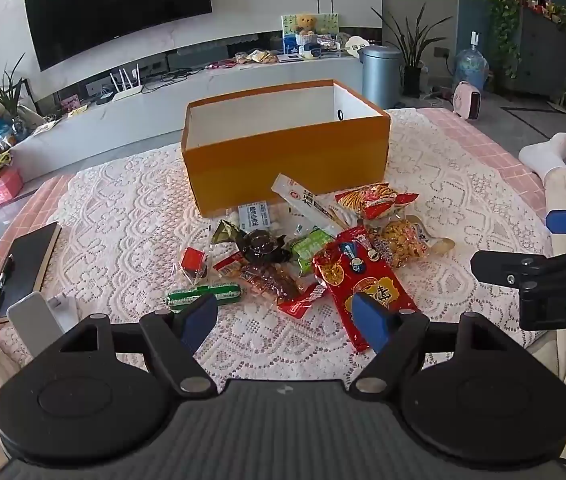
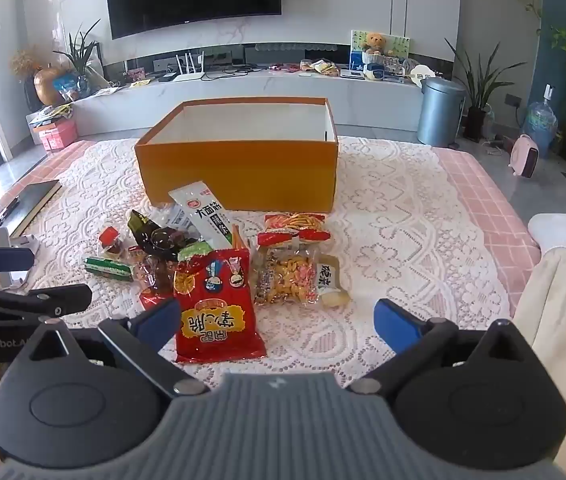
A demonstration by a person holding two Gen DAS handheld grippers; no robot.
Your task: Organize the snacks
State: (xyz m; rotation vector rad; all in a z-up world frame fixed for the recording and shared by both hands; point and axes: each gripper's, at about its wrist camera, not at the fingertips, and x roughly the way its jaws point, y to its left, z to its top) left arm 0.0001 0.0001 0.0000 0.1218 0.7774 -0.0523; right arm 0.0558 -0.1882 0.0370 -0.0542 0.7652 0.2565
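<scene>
An open orange box point(image 1: 287, 160) point(image 2: 239, 168) with a white inside stands on the lace cloth. In front of it lies a pile of snack packets: a big red bag point(image 1: 363, 280) point(image 2: 215, 304), a long white packet point(image 1: 307, 204) point(image 2: 203, 216), a clear bag of crackers point(image 1: 403, 240) point(image 2: 289, 276), a red noodle-snack bag point(image 1: 375, 198) point(image 2: 295, 226) and a green stick point(image 1: 203, 294) point(image 2: 109, 268). My left gripper point(image 1: 285, 322) is open and empty, just before the pile. My right gripper point(image 2: 277, 322) is open and empty, near the big red bag.
A black notebook with a pen point(image 1: 23, 268) point(image 2: 27, 204) and a white phone point(image 1: 35, 324) lie at the table's left. A person's socked foot point(image 1: 547, 152) point(image 2: 563, 226) rests at the right edge. A TV bench and a bin point(image 2: 439, 110) stand beyond.
</scene>
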